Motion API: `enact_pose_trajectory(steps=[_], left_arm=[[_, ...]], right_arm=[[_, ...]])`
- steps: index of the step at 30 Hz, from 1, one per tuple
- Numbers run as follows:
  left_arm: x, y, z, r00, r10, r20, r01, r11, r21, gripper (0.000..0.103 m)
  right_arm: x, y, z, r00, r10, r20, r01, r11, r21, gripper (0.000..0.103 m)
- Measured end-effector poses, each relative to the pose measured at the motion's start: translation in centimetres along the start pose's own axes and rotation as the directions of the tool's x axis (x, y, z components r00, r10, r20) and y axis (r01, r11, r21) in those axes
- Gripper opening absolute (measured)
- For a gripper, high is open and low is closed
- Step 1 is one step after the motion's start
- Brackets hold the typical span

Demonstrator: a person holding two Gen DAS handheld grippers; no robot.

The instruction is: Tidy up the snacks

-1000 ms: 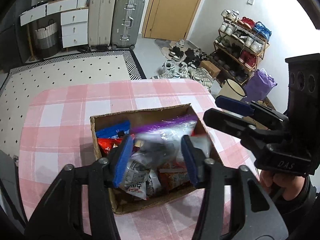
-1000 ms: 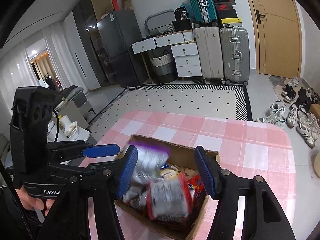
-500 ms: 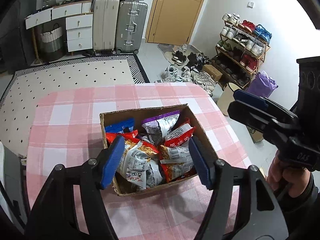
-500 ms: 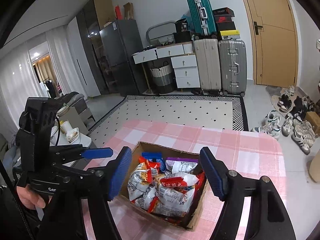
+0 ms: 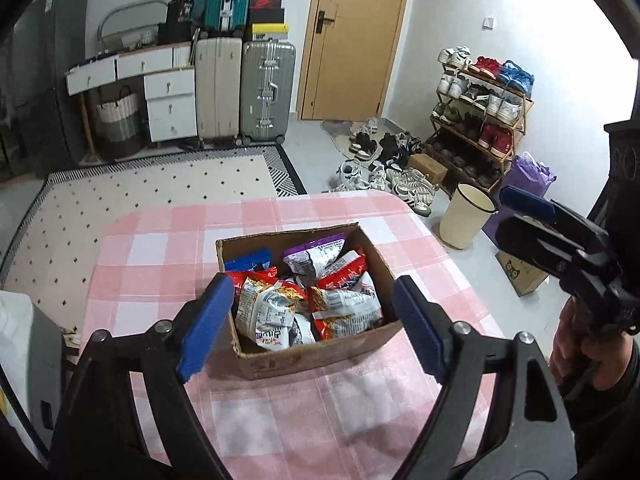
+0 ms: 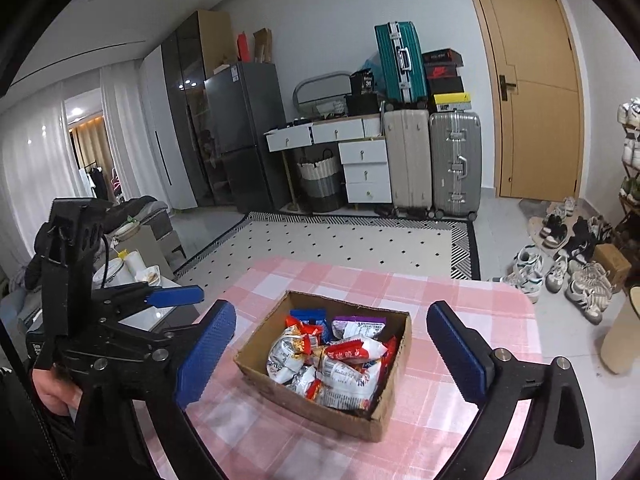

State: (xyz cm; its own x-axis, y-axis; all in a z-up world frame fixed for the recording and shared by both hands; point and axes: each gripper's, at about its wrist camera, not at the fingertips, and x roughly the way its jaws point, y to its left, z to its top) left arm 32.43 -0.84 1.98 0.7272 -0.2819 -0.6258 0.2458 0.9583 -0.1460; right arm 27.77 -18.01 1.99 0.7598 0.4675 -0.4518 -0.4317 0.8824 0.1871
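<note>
An open cardboard box [image 5: 320, 354] [image 6: 320, 414] stands on the pink checked tablecloth [image 5: 304, 420] [image 6: 440, 292]. It holds several snack packets: red and white ones [image 5: 344, 304] [image 6: 344, 354], a purple one [image 5: 314, 252] [image 6: 358, 326] and a blue one [image 5: 248, 260] [image 6: 308, 316] at the back. My left gripper [image 5: 312, 328] is open and empty, held above and short of the box. My right gripper [image 6: 332, 356] is open and empty, also raised over the box. Each gripper shows in the other's view, left [image 6: 176, 296] and right [image 5: 528, 202].
The table's edge drops to the floor on the right. A cream bin [image 5: 466, 220], a shoe rack [image 5: 476, 120] and loose shoes [image 6: 576, 276] stand there. A side table with cups [image 6: 128, 268] is on the left. Suitcases [image 6: 432, 160] stand by the far wall.
A second ago both grippers were low over the box around the purple packet. Both have opened and risen back; the packet now lies in the box.
</note>
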Motion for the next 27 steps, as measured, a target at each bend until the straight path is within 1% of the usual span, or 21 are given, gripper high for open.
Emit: enact_pose_trajectory(steps=[4,6,10,12,14,15,18,20,22,24,25,27], left_arm=[[-3.0,-1.1,-1.1,0.999,0.043,0.029,-0.044,0.998,0.035,0.085],[-4.3,-1.3,-1.6,0.999,0.038,0.038,-0.040,0.999,0.037,0.085],[-7.2,-1.6,-2.9,0.997,0.055,0.062,-0.057,0.998,0.034,0.087],[-9.1,-1.8,-3.9,0.994,0.066,0.089,-0.069,0.997,0.035,0.089],[-10.7,-2.0,-4.8,0.990,0.090,0.108,-0.094,0.995,0.037,0.095],[-11.6,-2.3,-5.3,0.986,0.110,0.122,-0.116,0.993,0.037,0.101],[-14.0,-2.6,-6.8,0.977,0.141,0.162,-0.150,0.988,0.045,0.102],[-15.4,-2.9,-7.9,0.973,0.153,0.171,-0.163,0.985,0.049,0.102],[-16.4,-2.8,-8.6,0.973,0.158,0.169,-0.167,0.985,0.038,0.102],[-17.5,-2.5,-9.6,0.978,0.139,0.158,-0.142,0.990,0.008,0.102],[-18.0,-2.4,-10.2,0.979,0.127,0.158,-0.128,0.992,-0.005,0.102],[-19.2,-2.3,-11.5,0.978,0.132,0.164,-0.129,0.991,-0.028,0.102]], right_arm=[[-2.7,0.7,-0.6,1.000,-0.015,0.023,0.016,1.000,-0.016,0.099],[-4.1,1.1,-1.0,0.999,-0.015,0.036,0.016,1.000,-0.016,0.100],[-6.4,2.0,-2.0,0.998,-0.017,0.057,0.018,1.000,-0.015,0.101],[-7.7,2.6,-2.7,0.997,-0.020,0.068,0.022,0.999,-0.023,0.101],[-8.7,3.3,-3.6,0.997,-0.023,0.076,0.026,0.999,-0.031,0.101],[-9.2,3.6,-3.9,0.997,-0.025,0.078,0.027,0.999,-0.029,0.101],[-10.5,4.2,-5.1,0.996,-0.024,0.086,0.026,1.000,-0.016,0.101],[-11.8,4.8,-6.2,0.994,-0.026,0.103,0.027,1.000,-0.013,0.101],[-12.5,5.3,-7.2,0.994,-0.027,0.106,0.029,1.000,-0.013,0.102],[-13.1,5.8,-8.3,0.994,-0.028,0.108,0.029,0.999,-0.013,0.102],[-13.4,6.1,-9.0,0.994,-0.036,0.107,0.036,0.999,-0.006,0.102],[-14.0,6.4,-10.3,0.993,-0.025,0.116,0.023,0.999,0.024,0.102]])
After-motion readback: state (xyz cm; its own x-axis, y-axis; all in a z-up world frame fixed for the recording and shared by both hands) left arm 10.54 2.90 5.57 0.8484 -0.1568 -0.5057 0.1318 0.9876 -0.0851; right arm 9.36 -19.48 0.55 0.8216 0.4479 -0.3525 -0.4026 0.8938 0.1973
